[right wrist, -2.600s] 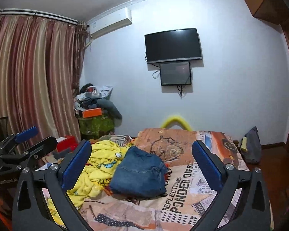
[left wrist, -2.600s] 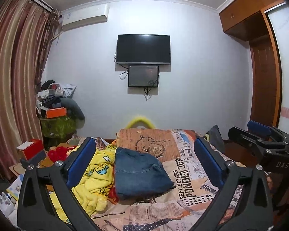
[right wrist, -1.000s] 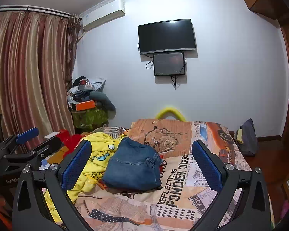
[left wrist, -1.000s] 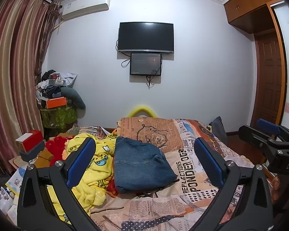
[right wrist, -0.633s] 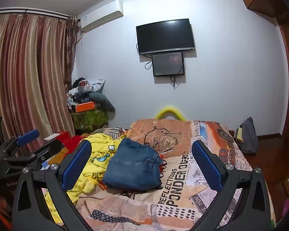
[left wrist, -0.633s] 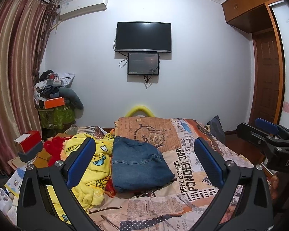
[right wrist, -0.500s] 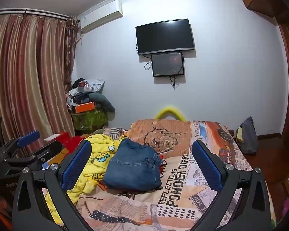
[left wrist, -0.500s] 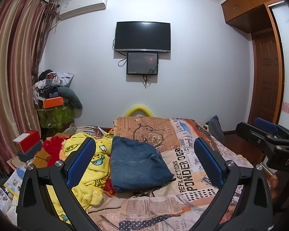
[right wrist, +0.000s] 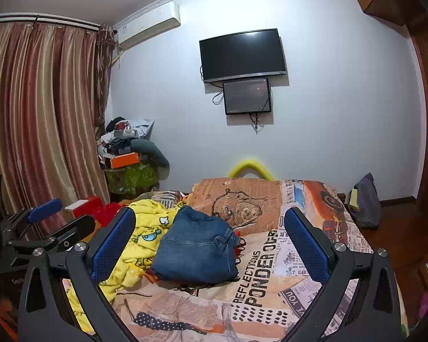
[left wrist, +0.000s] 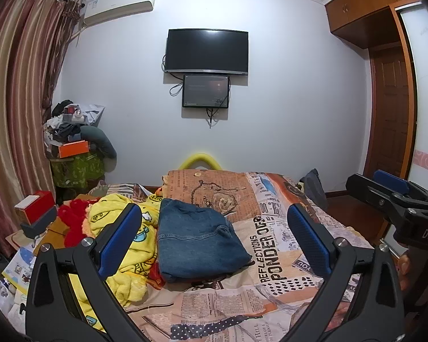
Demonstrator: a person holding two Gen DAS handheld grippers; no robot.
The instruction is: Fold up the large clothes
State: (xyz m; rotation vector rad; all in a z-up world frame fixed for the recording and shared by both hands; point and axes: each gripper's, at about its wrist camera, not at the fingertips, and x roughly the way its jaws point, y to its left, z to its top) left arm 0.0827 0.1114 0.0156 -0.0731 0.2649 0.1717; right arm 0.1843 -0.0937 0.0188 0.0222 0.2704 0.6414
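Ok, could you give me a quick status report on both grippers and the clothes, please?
Left gripper open, empty. Right gripper open, empty. Jeans folded on bed, yellow garment crumpled beside them. Nothing in the way.

Left tool [left wrist: 214, 233] spread wide above bed [left wrist: 271, 299]; folded jeans [left wrist: 197, 242] beside yellow garment [left wrist: 122, 245].

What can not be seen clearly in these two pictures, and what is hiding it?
- Underside of the folded jeans, both views: hidden by their own top layer.
- Yellow garment, left wrist view: partly covered by the left gripper, so its full shape is unknown.
- Red item, right wrist view: mostly behind the yellow garment.
- Bedspread print: small text is too tiny to read.
- The person's hands: outside both views.
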